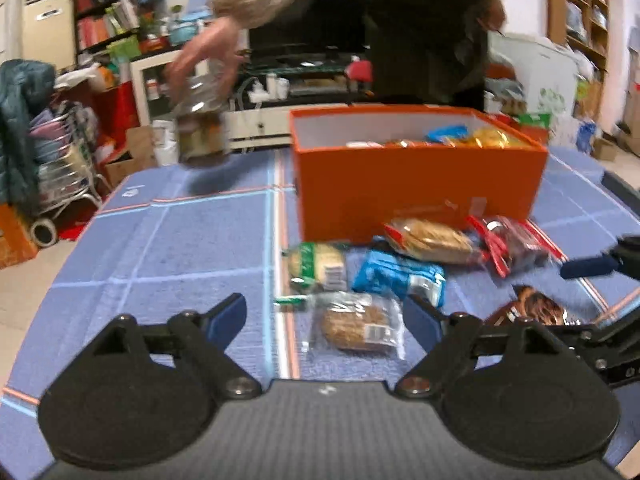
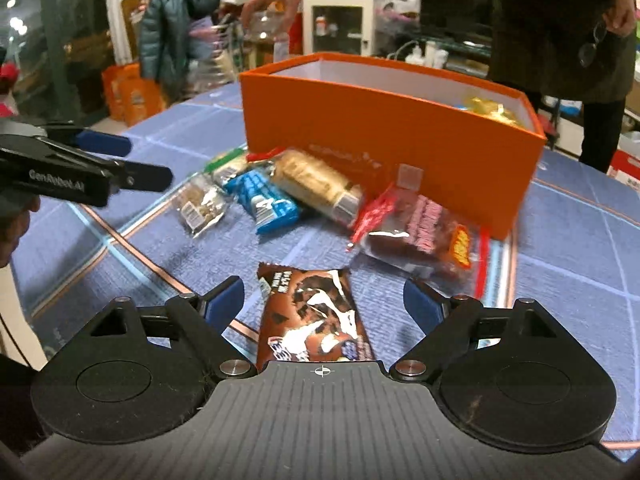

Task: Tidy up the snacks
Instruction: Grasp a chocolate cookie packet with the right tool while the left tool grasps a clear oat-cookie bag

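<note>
While both sets of fingers stand wide and hold nothing, the left gripper hovers over a clear-wrapped brown round cake on the blue checked bench, and the right gripper frames a glossy brown chocolate snack packet. Just beyond lie a blue foil packet, a tan biscuit pack and a red-edged clear bag of brown cakes, beside the open orange cardboard box already holding some snacks
</note>
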{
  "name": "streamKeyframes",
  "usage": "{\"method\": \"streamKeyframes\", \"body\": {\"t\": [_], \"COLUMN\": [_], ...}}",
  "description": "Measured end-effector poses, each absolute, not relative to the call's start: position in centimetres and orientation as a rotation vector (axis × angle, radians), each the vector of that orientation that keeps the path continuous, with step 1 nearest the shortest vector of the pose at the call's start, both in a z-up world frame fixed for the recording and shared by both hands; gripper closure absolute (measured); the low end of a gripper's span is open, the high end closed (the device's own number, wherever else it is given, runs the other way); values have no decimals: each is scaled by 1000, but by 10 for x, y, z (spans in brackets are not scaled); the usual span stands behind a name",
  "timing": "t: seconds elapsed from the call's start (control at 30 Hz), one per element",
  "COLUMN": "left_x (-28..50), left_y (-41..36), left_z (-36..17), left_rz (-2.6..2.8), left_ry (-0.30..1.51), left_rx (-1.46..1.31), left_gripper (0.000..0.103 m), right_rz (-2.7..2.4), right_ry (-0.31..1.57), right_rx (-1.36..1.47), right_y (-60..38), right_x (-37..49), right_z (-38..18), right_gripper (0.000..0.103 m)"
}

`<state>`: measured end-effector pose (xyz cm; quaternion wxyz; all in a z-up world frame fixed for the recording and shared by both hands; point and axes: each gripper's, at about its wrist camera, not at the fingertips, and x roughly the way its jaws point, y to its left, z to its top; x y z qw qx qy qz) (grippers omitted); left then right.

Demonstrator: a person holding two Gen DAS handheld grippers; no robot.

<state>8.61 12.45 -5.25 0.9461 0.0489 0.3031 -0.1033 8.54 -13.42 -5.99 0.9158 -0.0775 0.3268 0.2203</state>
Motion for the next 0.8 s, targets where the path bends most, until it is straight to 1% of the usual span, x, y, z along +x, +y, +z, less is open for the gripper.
{"method": "streamKeyframes", "body": {"t": [0.2,0.37,0.47,0.8], "left_x": [94,108,110,110], "left_y": [110,111,113,108], "left_z": [-58,-64,-64,-68], "left_rz": [-262,-246,-239,-249], "left_ry": [638,683,685,679], "left_rx": [133,88,76,92], "left_gripper": [16,16,16,15], "right_rz": [472,461,462,471], "right_ry": [704,734,751,744], "right_rx": [-166,-169,-149,-183], "right_y": [-126,-128,-131,-126], "right_x": [91,97,100,98], "right_z": [-68,-77,-80,-84], "right_gripper": [21,21,17,12]}}
